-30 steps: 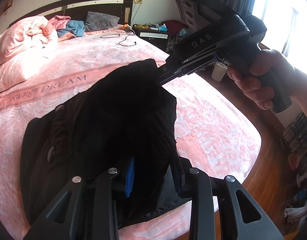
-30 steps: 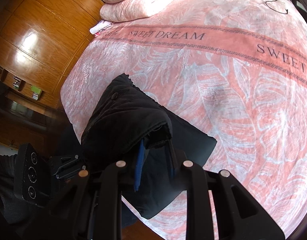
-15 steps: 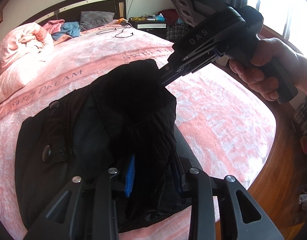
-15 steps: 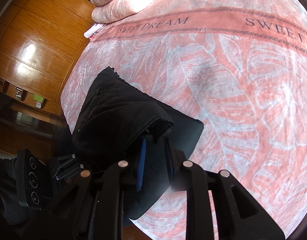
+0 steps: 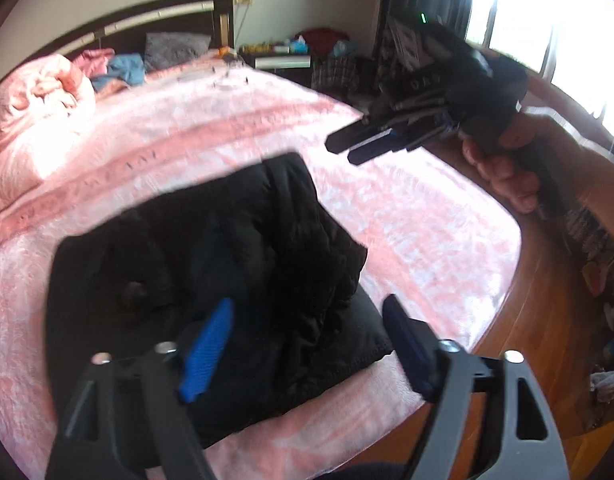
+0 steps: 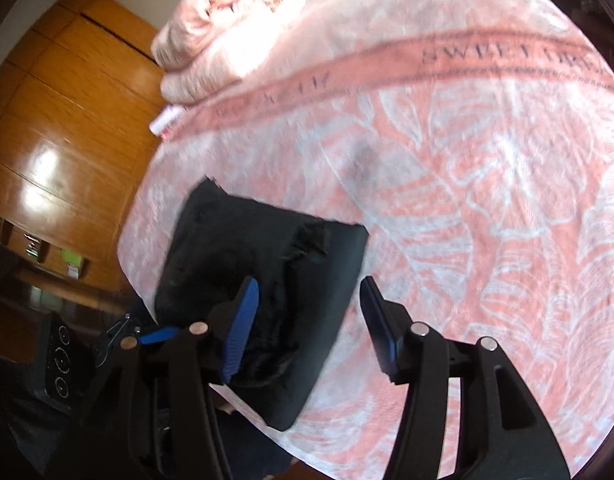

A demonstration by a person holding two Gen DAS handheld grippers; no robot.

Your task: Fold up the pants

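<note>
On the near edge of the bed, both claws are opening off the folded pants; withdraw without snagging.

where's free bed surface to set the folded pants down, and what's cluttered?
Free: the wide pink bedspread between the black pants and its lettered band, and the strip from the pants to the foot edge under the right gripper. Crowded: the headboard end, with a bunched quilt, pillow, clothes and a cable.

Both wrist cameras look steeply down, close over the bed; each blurred view apparently shares the black pants.
</note>
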